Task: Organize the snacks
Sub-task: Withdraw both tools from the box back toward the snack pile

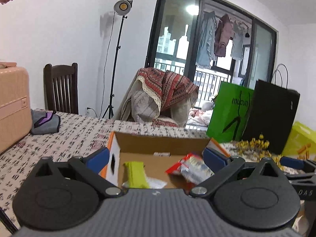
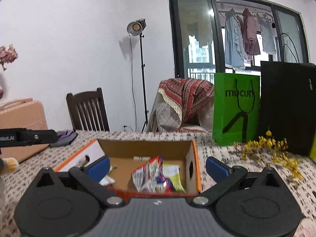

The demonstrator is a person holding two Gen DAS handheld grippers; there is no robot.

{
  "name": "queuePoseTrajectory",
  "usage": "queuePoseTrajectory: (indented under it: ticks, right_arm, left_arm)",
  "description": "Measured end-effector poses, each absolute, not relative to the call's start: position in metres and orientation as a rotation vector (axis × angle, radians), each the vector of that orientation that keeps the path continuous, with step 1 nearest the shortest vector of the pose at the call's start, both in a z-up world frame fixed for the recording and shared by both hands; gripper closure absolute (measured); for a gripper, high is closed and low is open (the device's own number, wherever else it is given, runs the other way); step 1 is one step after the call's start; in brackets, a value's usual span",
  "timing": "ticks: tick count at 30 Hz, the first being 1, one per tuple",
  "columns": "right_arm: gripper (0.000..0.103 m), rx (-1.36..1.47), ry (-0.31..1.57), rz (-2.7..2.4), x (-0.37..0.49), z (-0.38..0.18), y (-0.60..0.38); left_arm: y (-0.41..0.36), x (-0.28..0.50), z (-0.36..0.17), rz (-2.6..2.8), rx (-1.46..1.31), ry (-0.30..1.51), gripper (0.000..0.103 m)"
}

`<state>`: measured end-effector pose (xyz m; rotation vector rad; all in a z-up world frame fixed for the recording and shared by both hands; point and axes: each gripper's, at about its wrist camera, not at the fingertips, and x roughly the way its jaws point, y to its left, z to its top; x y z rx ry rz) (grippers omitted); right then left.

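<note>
Both hand-held grippers, left (image 1: 156,158) and right (image 2: 158,166), are hovering spread wide, gripping nothing. Snack packets (image 2: 152,175) are lying inside the cardboard box (image 2: 146,148) on the desk (image 1: 69,130).

Green bag (image 2: 236,110): "mucun" in dark letters across its front, clear in the right wrist view.
Green bag, left wrist view (image 1: 229,112): same "mucun", a little blurred.
Left tongs' body (image 2: 11,137): white print "obot.AI", first letters cut off at the frame edge.
Right tongs' body (image 1: 305,192): pale letters "DAS", faint.
Black bag (image 2: 288,106): small pale mark near its right edge, too small to read.
Snack packs in the box (image 2: 152,174): printing blurred, unreadable.
</note>
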<state>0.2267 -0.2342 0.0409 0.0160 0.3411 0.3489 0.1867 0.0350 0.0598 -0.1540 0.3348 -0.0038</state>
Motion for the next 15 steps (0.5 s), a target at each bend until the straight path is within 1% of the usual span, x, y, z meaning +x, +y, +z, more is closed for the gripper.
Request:
queuePoseTrajectory:
  ticks: [15]
  right_arm:
    - [0.000,-0.011,0.462,0.314,0.169,-0.008,-0.256]
  left_arm:
    - [0.066,0.127,0.002,-0.021,-0.163,0.445,0.000]
